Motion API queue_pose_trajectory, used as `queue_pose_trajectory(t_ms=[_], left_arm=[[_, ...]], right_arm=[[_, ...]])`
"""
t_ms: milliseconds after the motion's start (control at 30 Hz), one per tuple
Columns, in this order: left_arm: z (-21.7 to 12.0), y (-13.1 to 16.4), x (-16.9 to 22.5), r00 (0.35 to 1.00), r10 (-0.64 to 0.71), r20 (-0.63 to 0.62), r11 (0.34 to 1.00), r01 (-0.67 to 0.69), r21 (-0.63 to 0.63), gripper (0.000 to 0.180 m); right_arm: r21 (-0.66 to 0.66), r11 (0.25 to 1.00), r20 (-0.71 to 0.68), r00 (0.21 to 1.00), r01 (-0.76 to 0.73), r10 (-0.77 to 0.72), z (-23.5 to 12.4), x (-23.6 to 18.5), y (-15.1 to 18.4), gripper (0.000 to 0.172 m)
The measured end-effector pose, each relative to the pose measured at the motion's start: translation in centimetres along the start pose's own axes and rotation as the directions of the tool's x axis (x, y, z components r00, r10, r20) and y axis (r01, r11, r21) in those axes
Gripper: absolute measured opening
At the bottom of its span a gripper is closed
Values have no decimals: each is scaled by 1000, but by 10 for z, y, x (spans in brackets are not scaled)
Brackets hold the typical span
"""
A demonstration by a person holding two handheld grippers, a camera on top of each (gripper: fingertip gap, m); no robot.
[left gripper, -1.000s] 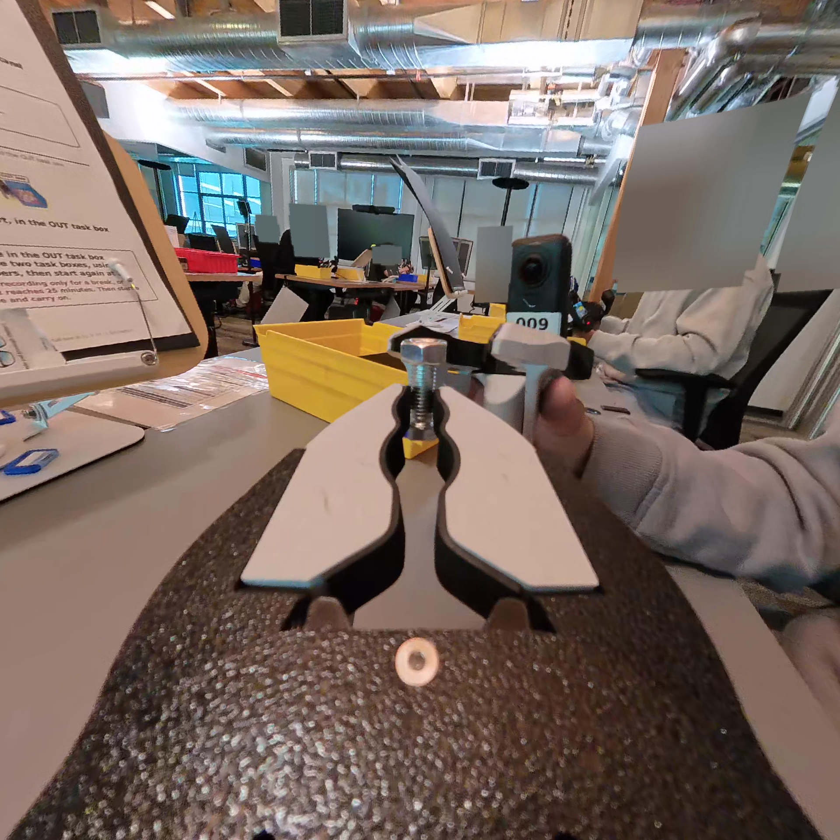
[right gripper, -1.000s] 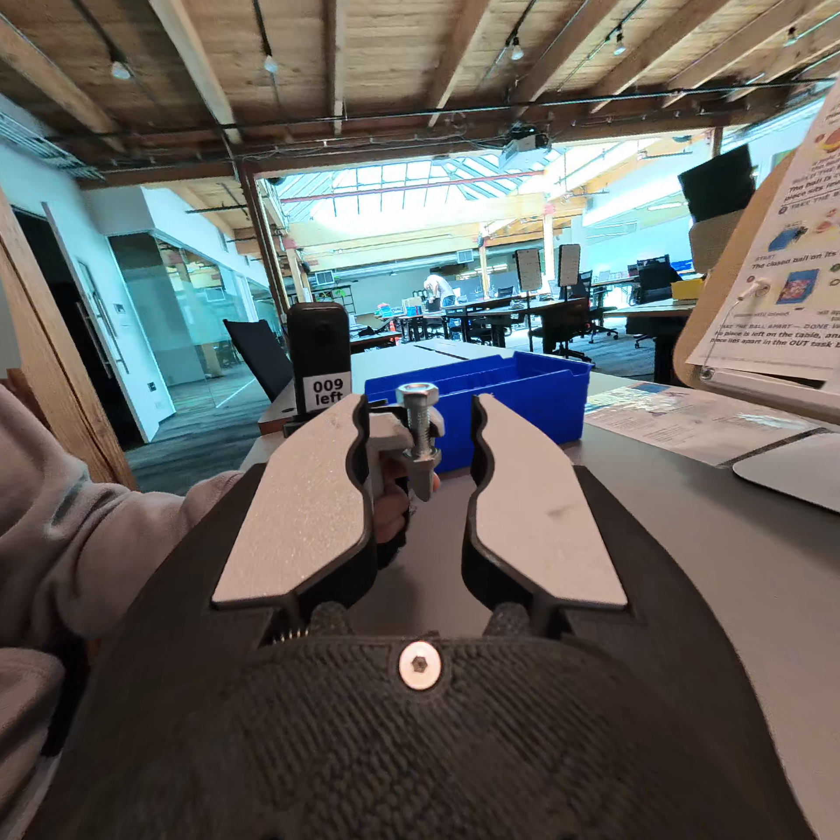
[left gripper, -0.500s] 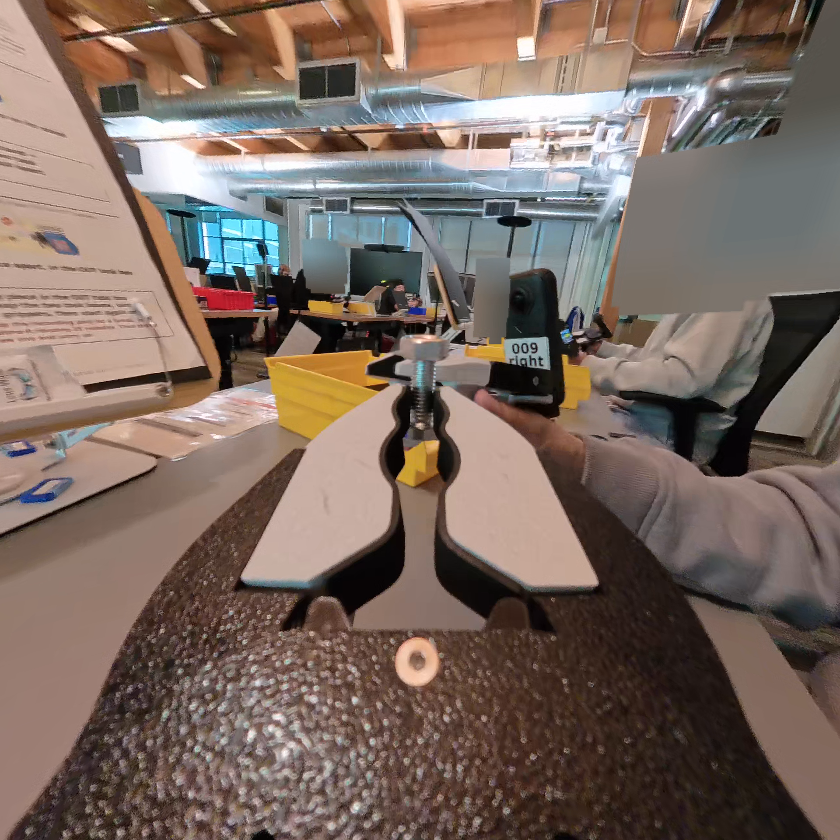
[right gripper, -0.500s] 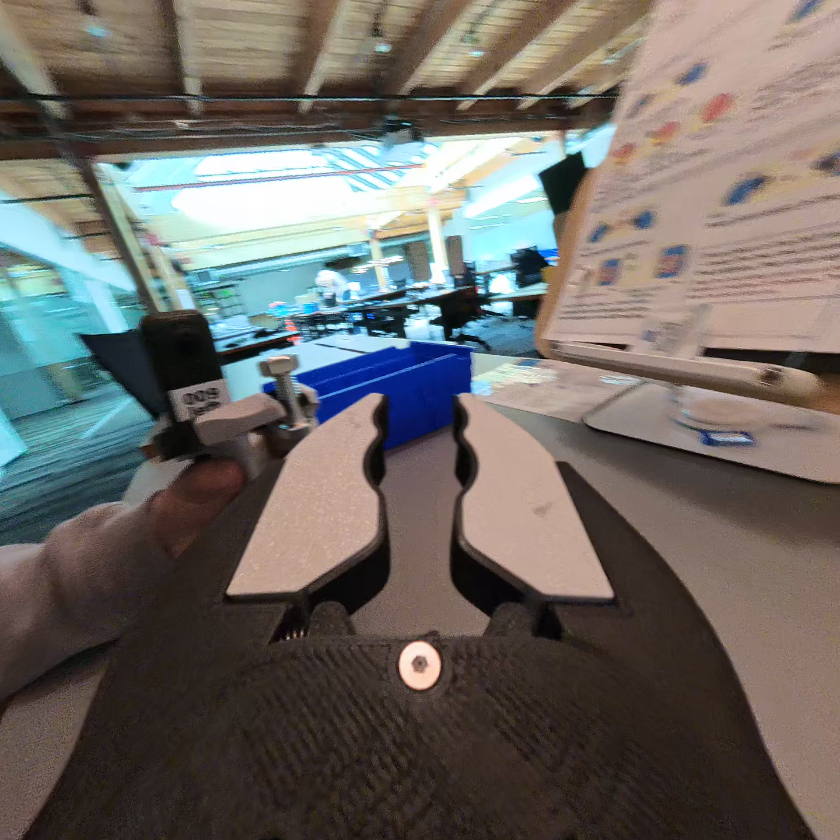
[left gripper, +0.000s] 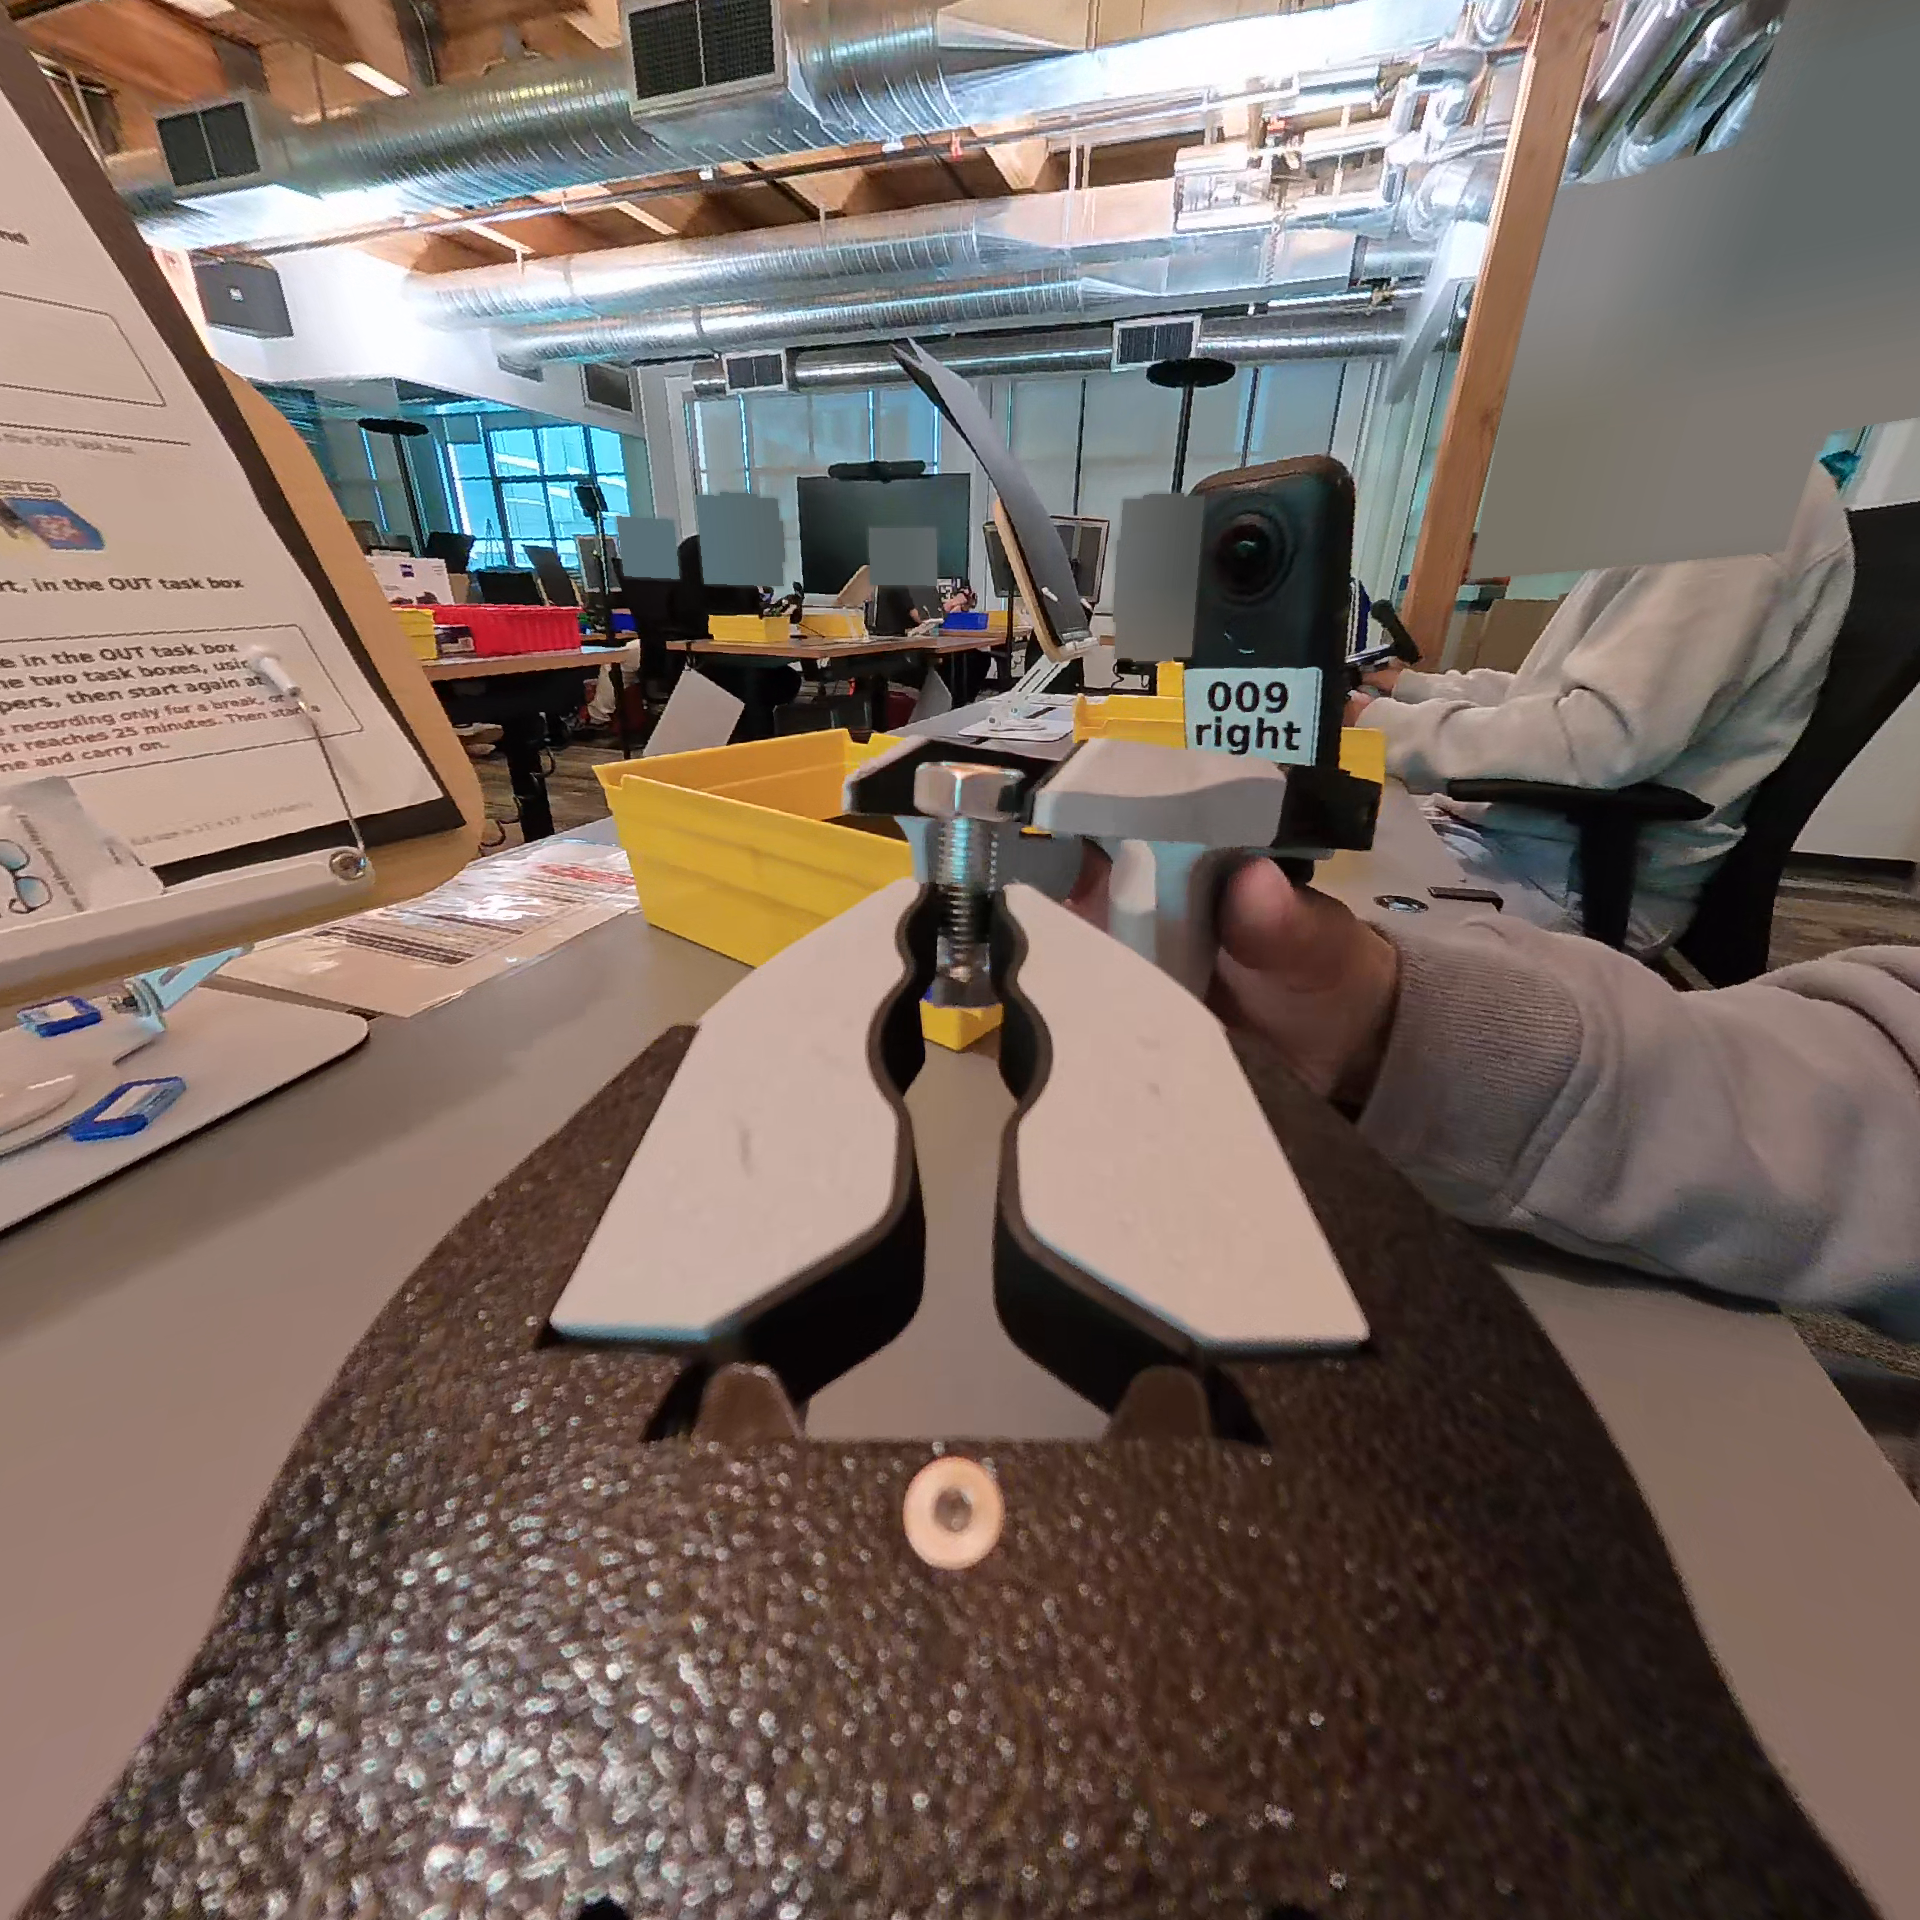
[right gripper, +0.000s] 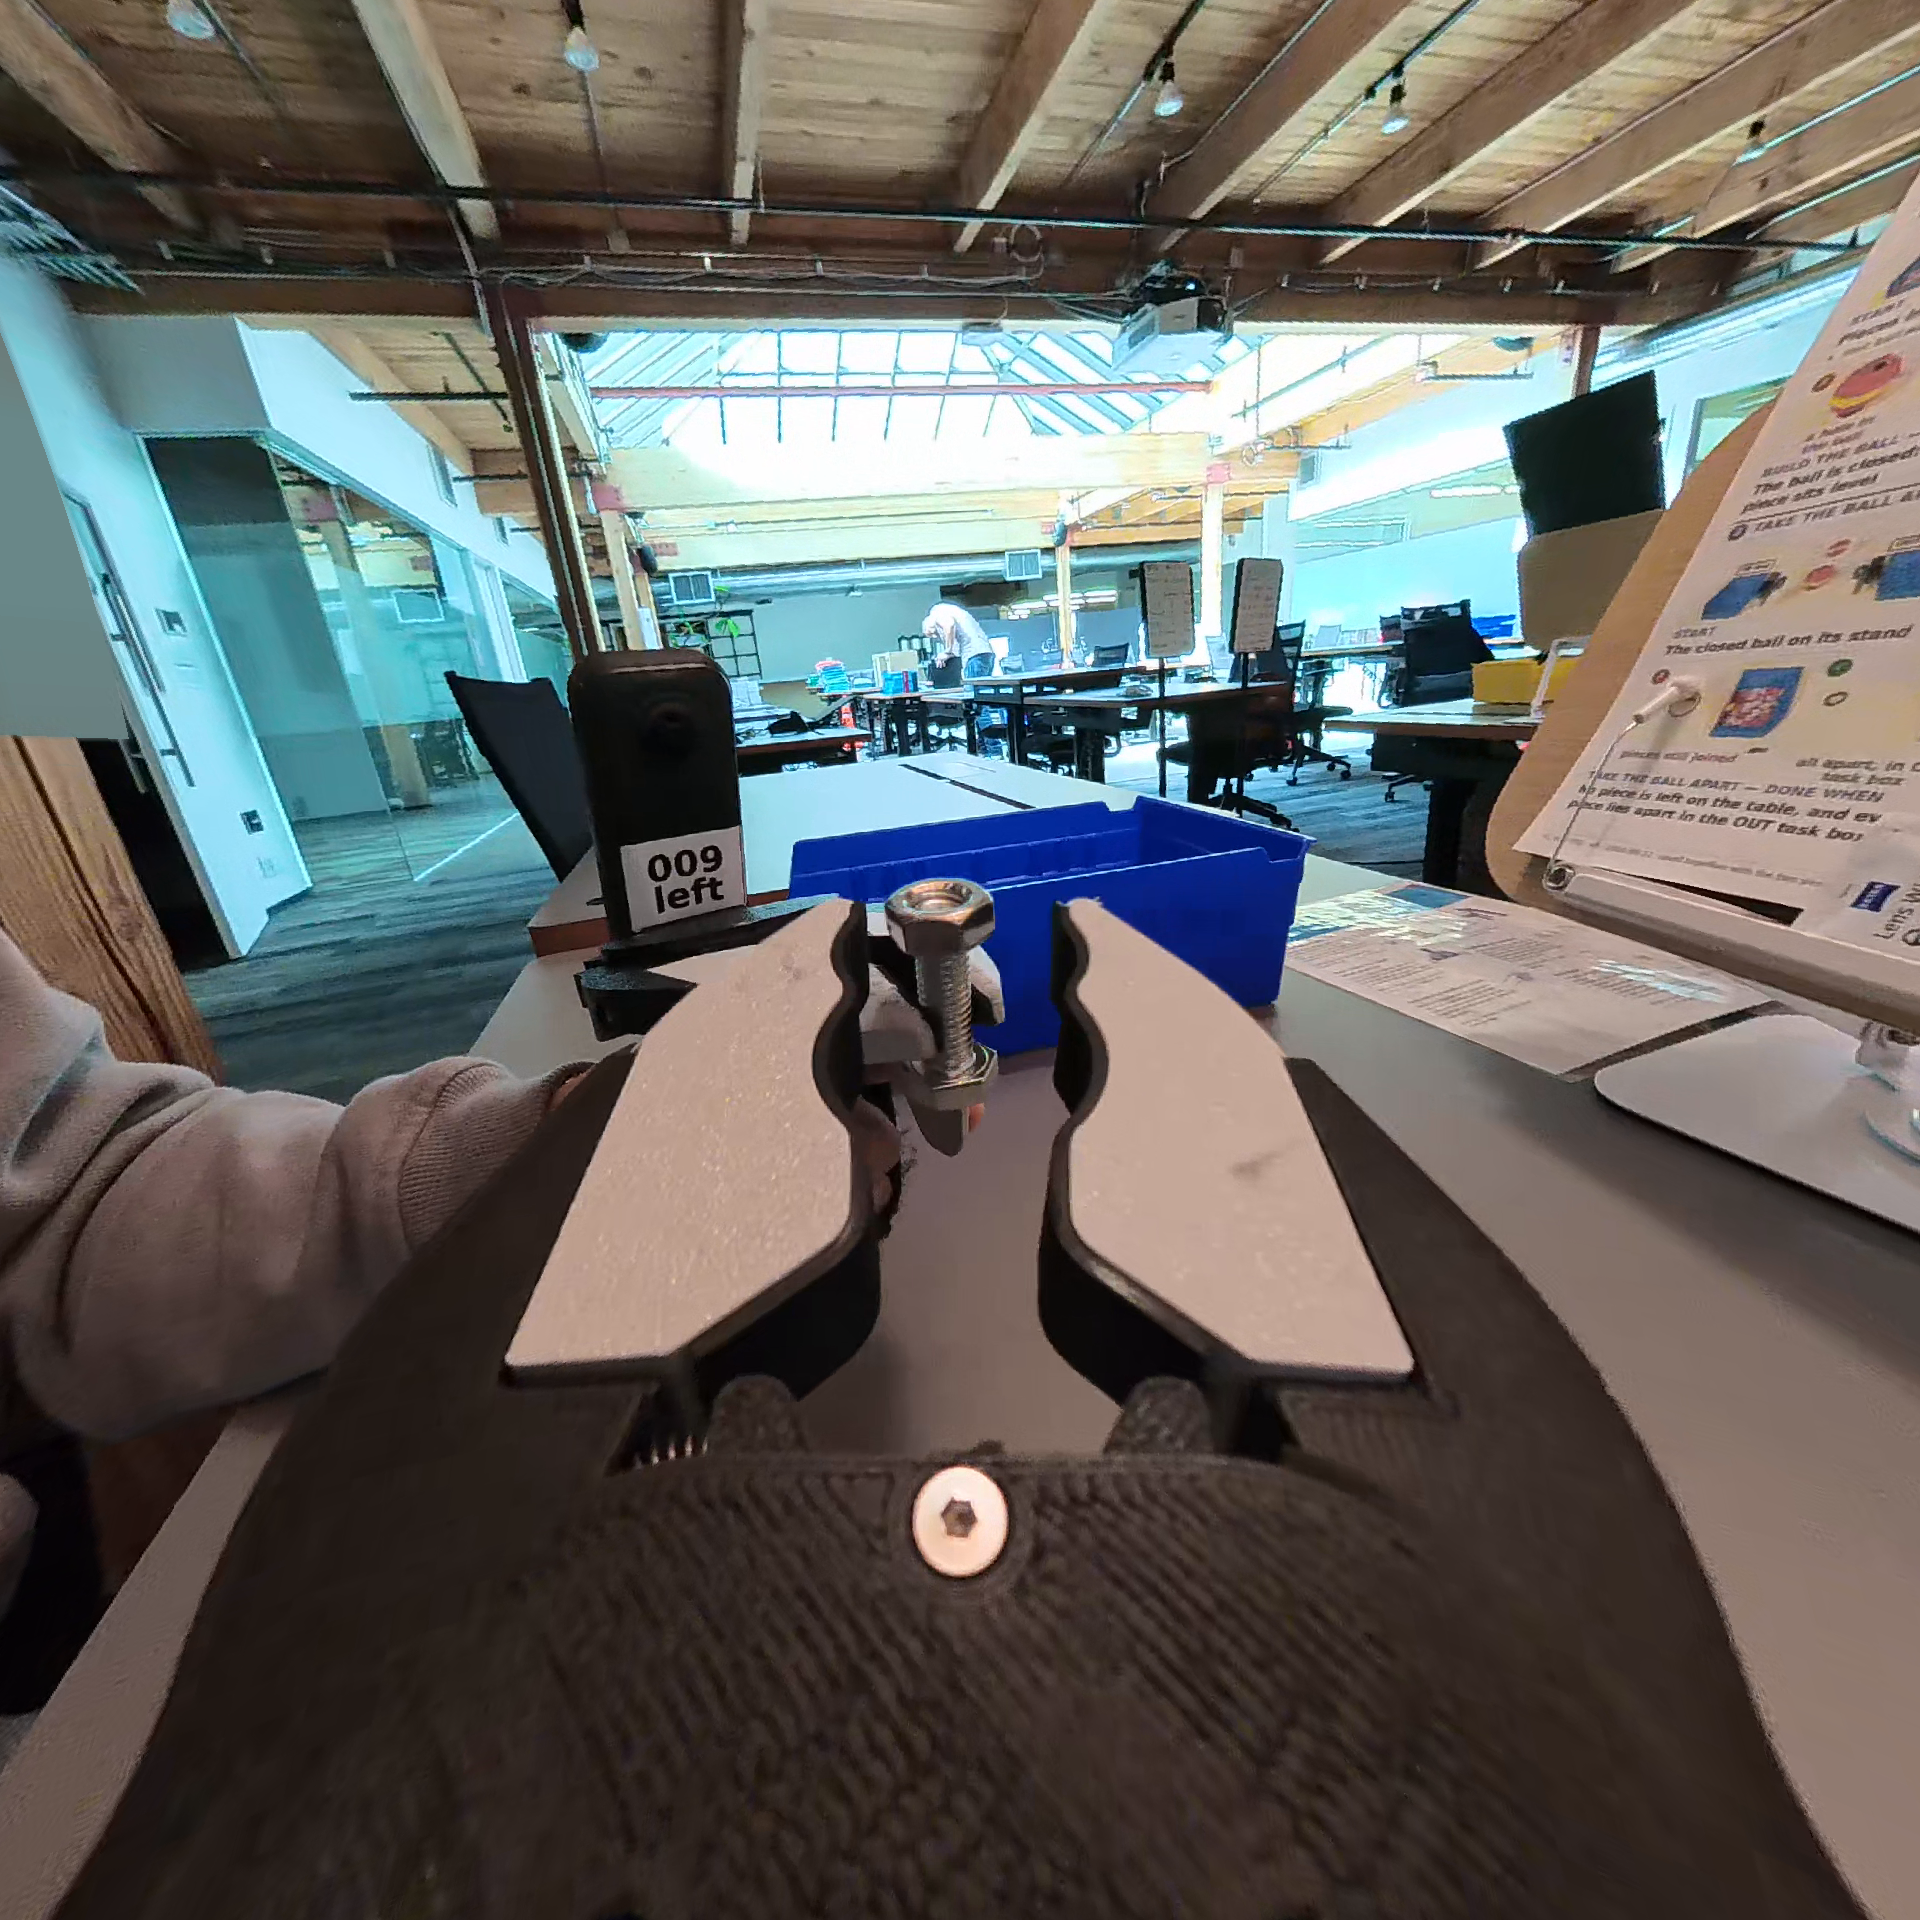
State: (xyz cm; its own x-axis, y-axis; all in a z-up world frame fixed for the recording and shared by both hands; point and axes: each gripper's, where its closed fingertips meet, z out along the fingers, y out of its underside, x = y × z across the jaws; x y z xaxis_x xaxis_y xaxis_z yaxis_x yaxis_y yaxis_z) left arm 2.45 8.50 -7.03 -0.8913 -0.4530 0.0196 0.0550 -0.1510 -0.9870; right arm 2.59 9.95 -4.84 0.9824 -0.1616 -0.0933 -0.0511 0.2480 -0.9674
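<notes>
Grey tabletop [left gripper: 312, 1299] fills an open-plan office with exposed ducts overhead. Above it, the left gripper [left gripper: 961, 935] is clamped on the threaded shank of an upright hex bolt [left gripper: 964, 862], a nut [right gripper: 958, 1070] at its lower end. The right gripper [right gripper: 956, 997] stands open around the bolt head, its pads clear of it. A yellow bin [left gripper: 748, 831] and a blue bin [right gripper: 1143, 894] sit behind.

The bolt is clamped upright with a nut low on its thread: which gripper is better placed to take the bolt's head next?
Right. The right gripper is open with its fingers flanking the bolt head, seemingly not pressing it; the left gripper is shut on the shank.
</notes>
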Motion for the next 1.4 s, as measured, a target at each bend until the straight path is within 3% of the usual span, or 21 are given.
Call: queue_pose_trajectory(t_ms=[367,667,933,1400], left_arm=[[-2,-1,-3,1000,-7,10,1000,7,6,8],[-6,-6,-7,1000,-15,20,999,15,33,8],[-3,-1,-6,1000,15,24,1000,-15,-2,9],[-3,5,-10,993,92,76,994,-87,-59,8]], right_arm=[[0,999,2,999,50,-50,-1,-2,-2,17],[51,999,-46,999,-5,8,-11,11,-12,16],[42,999,-26,1000,2,-1,-7,5,-12,32],[-31,998,-41,997,57,-58,0,2,0,16]])
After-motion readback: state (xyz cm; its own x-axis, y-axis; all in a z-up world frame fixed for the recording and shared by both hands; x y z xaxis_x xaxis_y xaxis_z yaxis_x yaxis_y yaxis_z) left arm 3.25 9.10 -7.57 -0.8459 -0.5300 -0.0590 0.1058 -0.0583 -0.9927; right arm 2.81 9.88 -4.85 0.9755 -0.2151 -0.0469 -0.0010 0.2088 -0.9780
